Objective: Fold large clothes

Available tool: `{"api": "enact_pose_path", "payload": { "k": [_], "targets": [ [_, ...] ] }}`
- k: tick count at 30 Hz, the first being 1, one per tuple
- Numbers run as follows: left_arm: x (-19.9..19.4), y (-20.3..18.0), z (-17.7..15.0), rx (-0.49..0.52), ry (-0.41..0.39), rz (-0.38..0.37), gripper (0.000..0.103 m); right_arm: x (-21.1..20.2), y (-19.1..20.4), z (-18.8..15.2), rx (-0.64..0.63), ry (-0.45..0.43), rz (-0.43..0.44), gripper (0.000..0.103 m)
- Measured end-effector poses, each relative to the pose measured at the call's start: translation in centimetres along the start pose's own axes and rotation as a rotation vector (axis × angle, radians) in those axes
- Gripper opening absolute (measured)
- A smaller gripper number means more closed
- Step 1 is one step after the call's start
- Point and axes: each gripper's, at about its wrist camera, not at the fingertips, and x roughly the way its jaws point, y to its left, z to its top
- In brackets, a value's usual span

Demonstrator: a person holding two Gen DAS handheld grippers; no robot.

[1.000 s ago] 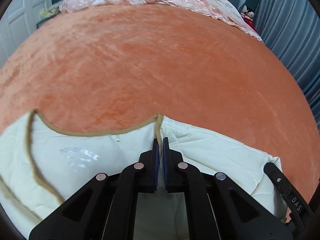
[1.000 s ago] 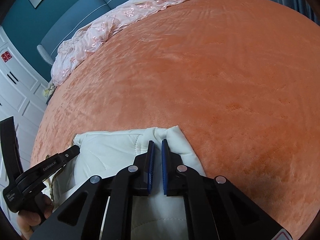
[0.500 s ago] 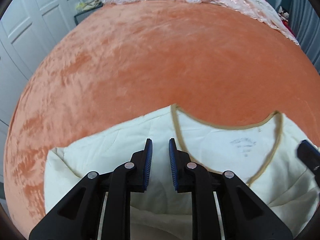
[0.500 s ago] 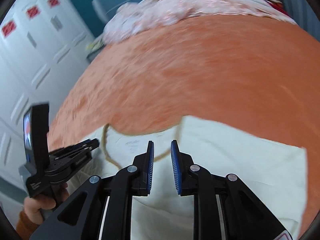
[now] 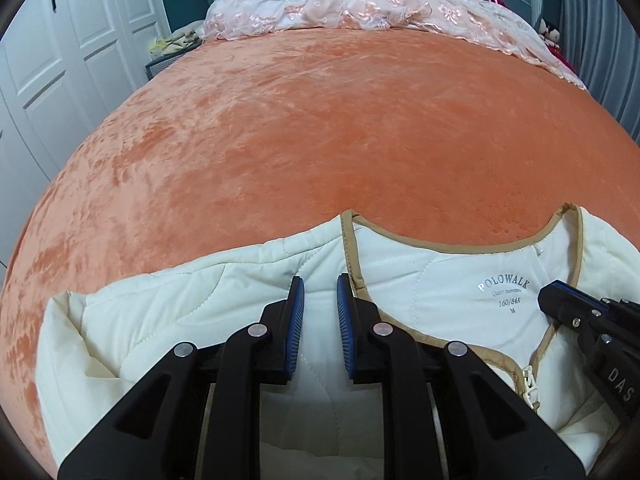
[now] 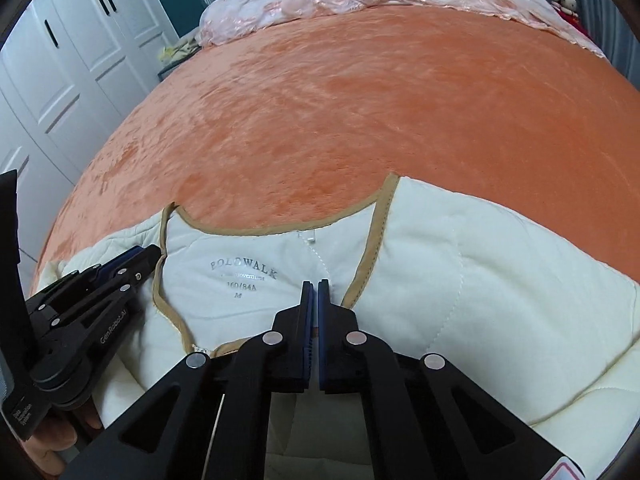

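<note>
Right wrist view: right tongs (image 6: 314, 294) just snapped shut empty over the jacket (image 6: 460, 264) neck, left tongs (image 5: 319, 294) narrowly open, both off the shoulders, so next fold's coming.

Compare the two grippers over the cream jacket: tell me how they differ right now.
The left gripper stands with its jaws apart, cream jacket fabric showing in the gap; the right gripper has just closed its jaws.
The left gripper sits over the quilted shoulder panel beside the tan collar trim; the right gripper sits over the inner lining, by the printed label.
Both are black with blue pads, pointing downward at the jacket.
</note>
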Motion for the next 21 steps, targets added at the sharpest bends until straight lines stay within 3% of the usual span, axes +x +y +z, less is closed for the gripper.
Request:
{"api": "enact_pose_path", "payload": {
  "k": [7, 21],
  "targets": [
    [0.3, -1.1, -0.7, 0.03, -0.047, 0.062, 0.016, 0.5, 0.6, -0.2, -0.061, -0.046, -0.064, 0.0],
    [0.4, -1.4, -0.9, 0.022, -0.088, 0.084, 0.016, 0.8, 1.5, -0.6, -0.092, -0.093, -0.11, 0.0]
  ]
}}
